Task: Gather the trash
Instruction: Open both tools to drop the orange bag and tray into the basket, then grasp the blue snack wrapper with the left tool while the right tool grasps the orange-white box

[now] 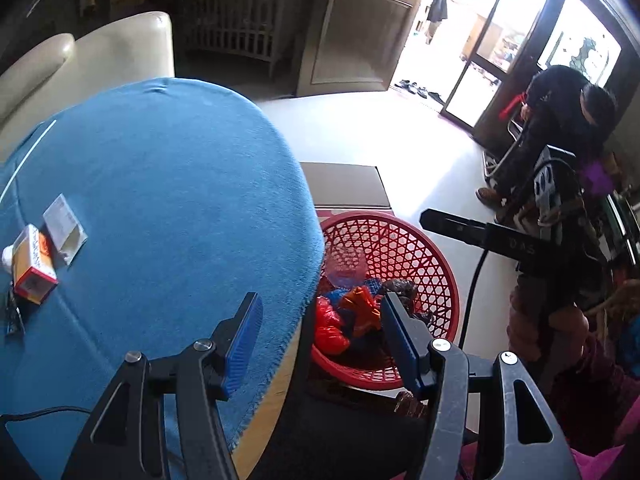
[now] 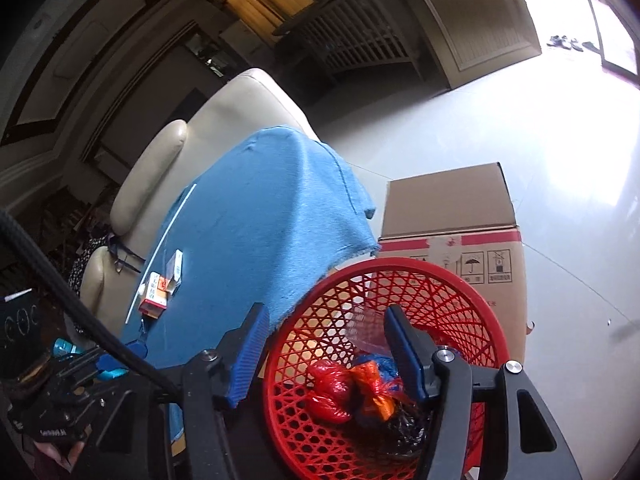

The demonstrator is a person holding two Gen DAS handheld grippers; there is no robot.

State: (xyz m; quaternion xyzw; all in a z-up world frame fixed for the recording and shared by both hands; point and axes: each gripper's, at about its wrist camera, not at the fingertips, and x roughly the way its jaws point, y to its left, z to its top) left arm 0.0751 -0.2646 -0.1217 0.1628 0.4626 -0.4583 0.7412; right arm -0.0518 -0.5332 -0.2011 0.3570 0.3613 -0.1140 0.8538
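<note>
Each of the left gripper (image 1: 320, 344) and right gripper (image 2: 322, 356) is seen to be built of matte black angular links with cut-out slots, fastened by round silver screws, fitted with ribbed blue pads (image 1: 244, 344), and served by a black braided cable (image 2: 60, 292).

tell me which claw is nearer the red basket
Right. The right claw hangs open directly over the red basket; the left claw is open too, straddling the blue tablecloth edge beside it.
</note>
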